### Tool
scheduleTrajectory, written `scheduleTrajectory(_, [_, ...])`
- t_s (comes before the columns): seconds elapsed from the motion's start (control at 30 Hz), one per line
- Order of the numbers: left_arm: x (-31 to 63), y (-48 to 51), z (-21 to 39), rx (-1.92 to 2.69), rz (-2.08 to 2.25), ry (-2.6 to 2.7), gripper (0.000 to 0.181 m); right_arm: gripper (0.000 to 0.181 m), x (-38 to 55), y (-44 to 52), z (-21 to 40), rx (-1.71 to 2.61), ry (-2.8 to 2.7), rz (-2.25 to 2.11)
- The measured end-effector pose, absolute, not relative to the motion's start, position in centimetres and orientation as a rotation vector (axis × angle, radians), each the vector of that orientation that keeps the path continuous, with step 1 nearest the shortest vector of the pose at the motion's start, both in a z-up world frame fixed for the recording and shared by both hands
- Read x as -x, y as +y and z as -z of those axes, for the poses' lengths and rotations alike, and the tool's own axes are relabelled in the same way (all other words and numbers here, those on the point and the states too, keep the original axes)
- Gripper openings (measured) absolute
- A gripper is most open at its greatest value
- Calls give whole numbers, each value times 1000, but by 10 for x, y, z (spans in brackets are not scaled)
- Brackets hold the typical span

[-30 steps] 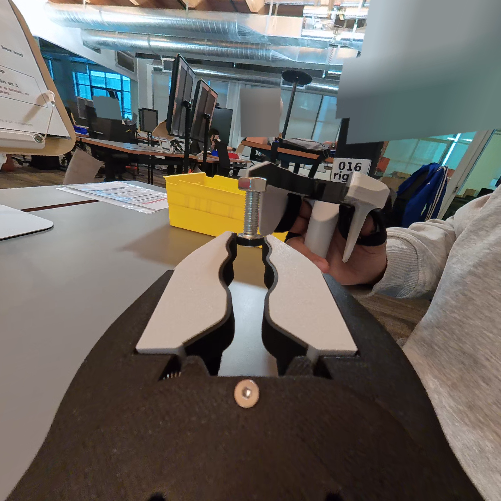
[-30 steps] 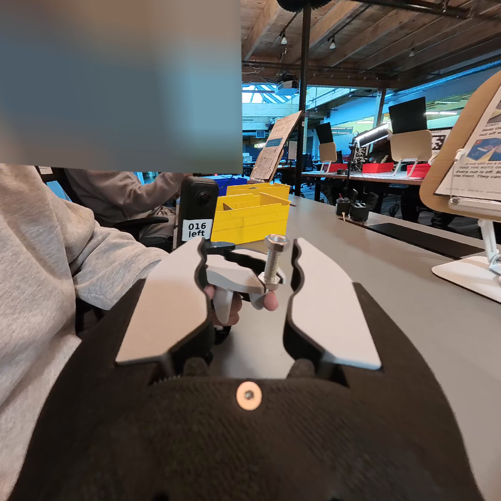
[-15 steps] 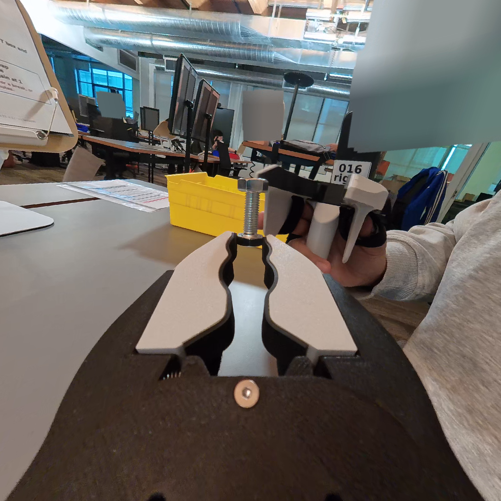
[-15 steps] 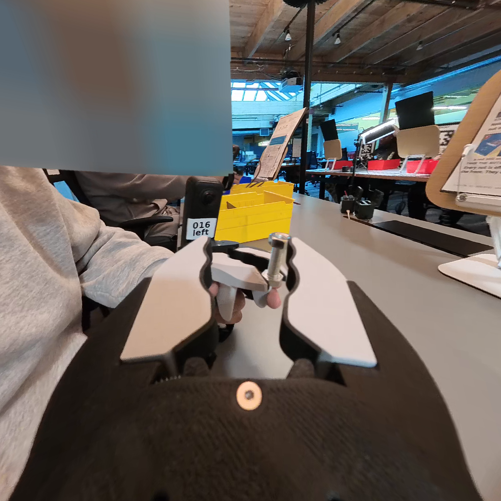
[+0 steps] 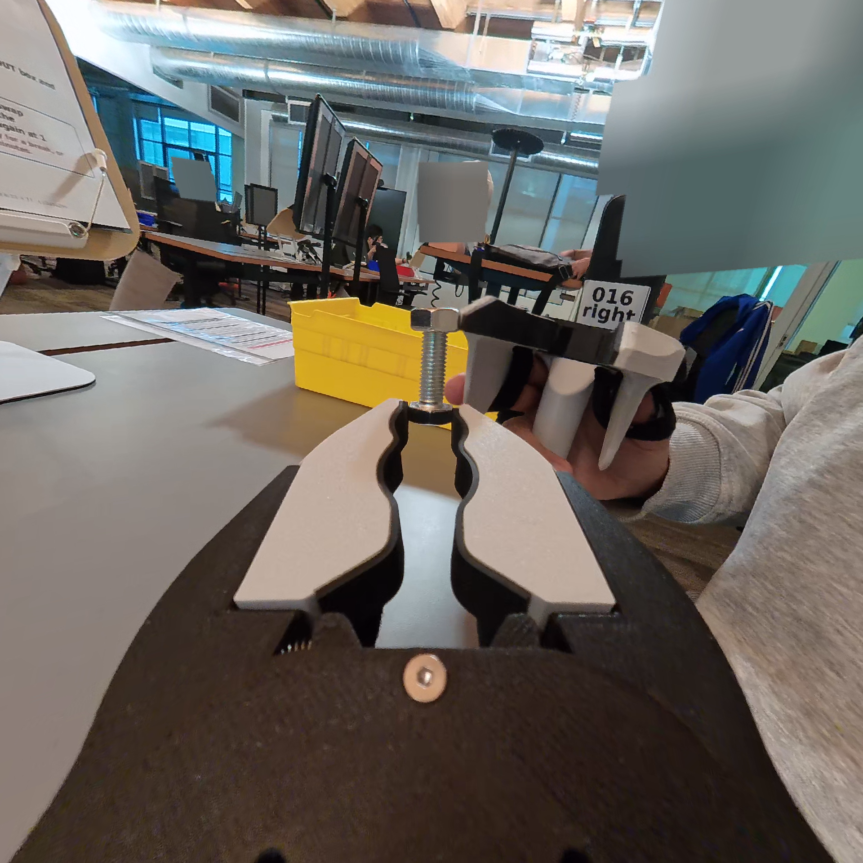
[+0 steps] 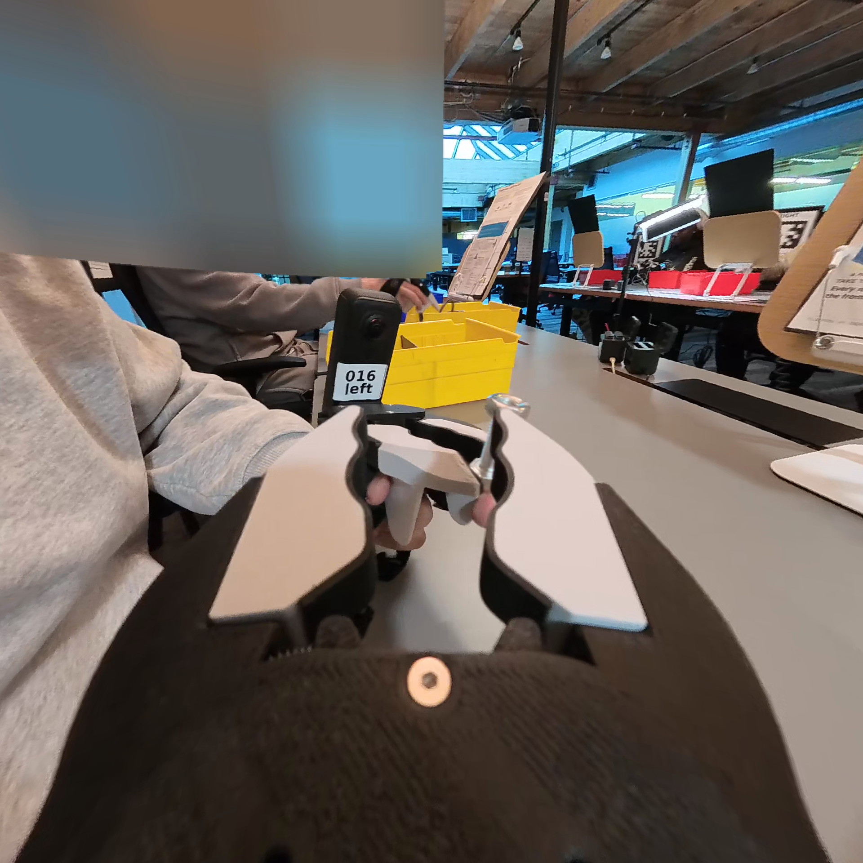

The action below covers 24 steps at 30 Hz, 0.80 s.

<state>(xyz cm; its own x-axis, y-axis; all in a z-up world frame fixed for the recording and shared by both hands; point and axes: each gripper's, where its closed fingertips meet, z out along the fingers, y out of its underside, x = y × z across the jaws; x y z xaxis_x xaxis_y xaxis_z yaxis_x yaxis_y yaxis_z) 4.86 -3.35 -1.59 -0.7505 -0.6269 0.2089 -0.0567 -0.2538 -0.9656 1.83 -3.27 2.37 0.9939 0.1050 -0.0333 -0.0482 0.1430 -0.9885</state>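
Observation:
My left gripper (image 5: 429, 415) is shut on the lower end of a silver hex bolt (image 5: 433, 364), where a nut sits, and holds the bolt upright above the grey table (image 5: 140, 467). My right gripper (image 6: 429, 420) is open. The bolt (image 6: 490, 443) stands against the inside of its right finger (image 6: 537, 490), leaning in this view, and the left finger is well clear. In the left wrist view the right gripper's black tip (image 5: 485, 313) sits level with the bolt head and touches its right side. The left gripper (image 6: 420, 462) shows between the right gripper's fingers.
A yellow bin (image 5: 355, 355) stands on the table behind the bolt and also shows in the right wrist view (image 6: 448, 364). A clipboard stand (image 5: 46, 140) with a white base (image 5: 37, 373) is at the left. A laminated sheet (image 5: 210, 327) lies near it. Grey sleeves flank both grippers. There is about 5 cm between the tips of the two grippers.
The right gripper has moved in around the bolt, which went from mid-gap to against its right finger, and has rolled. The left gripper has kept its hold.

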Motion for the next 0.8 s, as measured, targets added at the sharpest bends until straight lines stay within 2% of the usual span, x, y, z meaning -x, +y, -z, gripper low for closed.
scheduleTrajectory(0.3, [-47,-36,17,814,2059,1638,18,72,-21,-28,-20,1425,-17,-113])
scheduleTrajectory(0.43, [-48,-34,16,821,2061,1627,18,70,-17,-28,-20,1432,-49,-91])
scheduleTrajectory(0.53, [-50,-32,16,843,2075,1618,18,57,-13,-29,-20,1435,-72,-121])
scheduleTrajectory(0.73, [-49,-33,15,829,2069,1623,18,56,-18,-32,-24,1422,-59,-71])
scheduleTrajectory(0.8, [-48,-34,16,822,2065,1630,18,62,-24,-34,-27,1400,-38,-41])
